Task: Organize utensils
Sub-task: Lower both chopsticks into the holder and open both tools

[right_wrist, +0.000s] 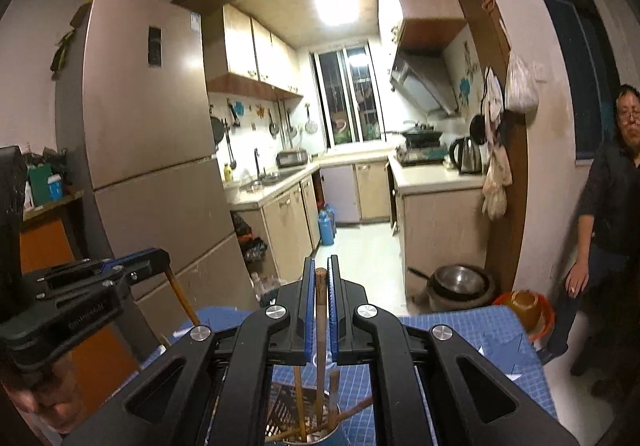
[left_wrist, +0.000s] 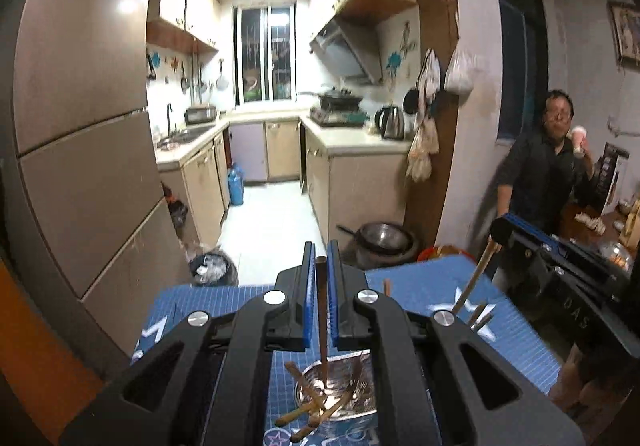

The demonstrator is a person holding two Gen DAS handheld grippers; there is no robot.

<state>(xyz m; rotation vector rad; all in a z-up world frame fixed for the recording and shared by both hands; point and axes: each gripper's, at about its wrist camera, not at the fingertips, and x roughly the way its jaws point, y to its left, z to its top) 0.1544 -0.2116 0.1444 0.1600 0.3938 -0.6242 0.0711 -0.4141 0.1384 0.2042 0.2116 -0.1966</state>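
Observation:
My left gripper (left_wrist: pixel 321 252) is shut on a dark brown chopstick (left_wrist: pixel 322 326) that hangs upright, its lower tip in a shallow metal tray (left_wrist: pixel 356 402) holding several more chopsticks. My right gripper (right_wrist: pixel 320 268) is shut on a lighter wooden chopstick (right_wrist: pixel 320 330), upright over a round utensil holder (right_wrist: pixel 320 436) with several chopsticks standing in it. The right gripper also shows in the left wrist view (left_wrist: pixel 500 232), to the right, with its chopstick slanting down. The left gripper shows in the right wrist view (right_wrist: pixel 156 258), at the left.
A blue grid mat (left_wrist: pixel 520 338) covers the table. A fridge (right_wrist: pixel 152 150) stands left, a person (left_wrist: pixel 548 166) stands right. Metal pots (right_wrist: pixel 460 284) and an orange basin (right_wrist: pixel 528 306) sit on the floor past the table's far edge.

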